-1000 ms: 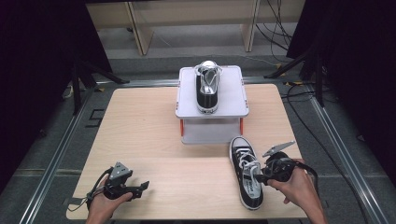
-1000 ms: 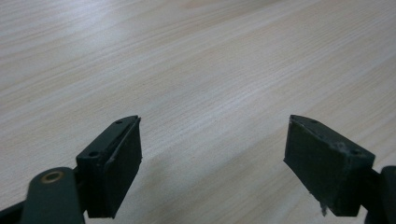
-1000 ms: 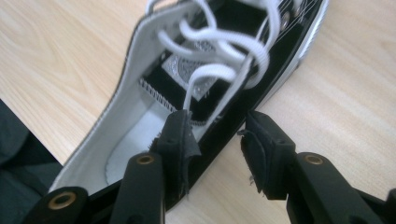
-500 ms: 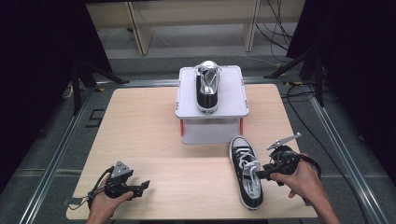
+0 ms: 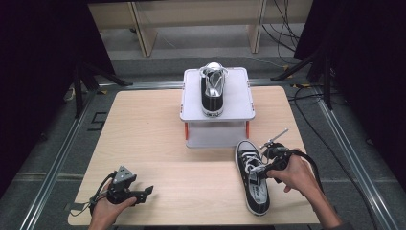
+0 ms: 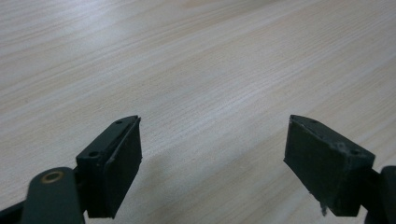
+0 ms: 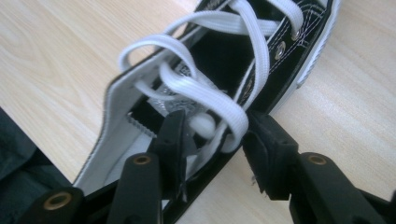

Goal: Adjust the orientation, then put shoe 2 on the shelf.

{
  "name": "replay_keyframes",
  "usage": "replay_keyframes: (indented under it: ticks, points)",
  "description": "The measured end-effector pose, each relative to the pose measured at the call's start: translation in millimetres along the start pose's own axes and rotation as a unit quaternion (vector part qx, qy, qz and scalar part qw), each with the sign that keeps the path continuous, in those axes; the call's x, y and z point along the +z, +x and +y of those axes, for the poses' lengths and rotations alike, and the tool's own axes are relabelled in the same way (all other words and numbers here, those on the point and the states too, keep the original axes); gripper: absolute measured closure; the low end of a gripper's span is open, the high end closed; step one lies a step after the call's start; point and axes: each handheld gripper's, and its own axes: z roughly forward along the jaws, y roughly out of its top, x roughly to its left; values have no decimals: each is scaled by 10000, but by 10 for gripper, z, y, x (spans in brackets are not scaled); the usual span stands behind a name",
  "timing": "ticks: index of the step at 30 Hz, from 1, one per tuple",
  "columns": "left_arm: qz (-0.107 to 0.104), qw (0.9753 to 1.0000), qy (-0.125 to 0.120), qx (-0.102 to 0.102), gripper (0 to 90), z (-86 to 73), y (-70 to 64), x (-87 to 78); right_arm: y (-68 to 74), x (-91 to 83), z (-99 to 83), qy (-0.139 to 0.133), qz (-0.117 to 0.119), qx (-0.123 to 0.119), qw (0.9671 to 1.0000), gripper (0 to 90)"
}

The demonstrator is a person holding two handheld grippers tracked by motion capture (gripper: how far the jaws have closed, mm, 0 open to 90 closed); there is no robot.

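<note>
My left black tongs [image 5: 143,192] carried a grey three-cornered plate; my right black tongs [image 5: 262,168] had brass rivets and trailed a black cable.

The right tool [image 7: 212,135] reaches into the open top of a black sneaker [image 7: 243,60] that lies on the pale wooden tabletop [image 7: 56,51]. Its two black jaws straddle the shoe's side wall near the upper eyelets, one jaw inside the opening against the white lining and the other outside by the white rubber sole edge, with a loop of the flat white lace [image 7: 205,91] caught between them. The laces cross over the dark tongue further up, and a dark patch fills the lower left corner beyond the tabletop's edge.
</note>
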Motion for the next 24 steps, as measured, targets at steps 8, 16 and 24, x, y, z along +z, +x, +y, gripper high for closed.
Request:
replay_keyframes:
  ticks: [8,16,24]
  points:
    - [25,10000,-12,-35,185,-15,3,0,-57,90,89,373,138,7,9992,696]
    - [28,10000,26,9,185,-22,10,-11,-98,75,123,595,301,81,9977,777]
    - [26,10000,12,7,185,-20,4,-8,-167,41,68,477,571,139,9971,834]
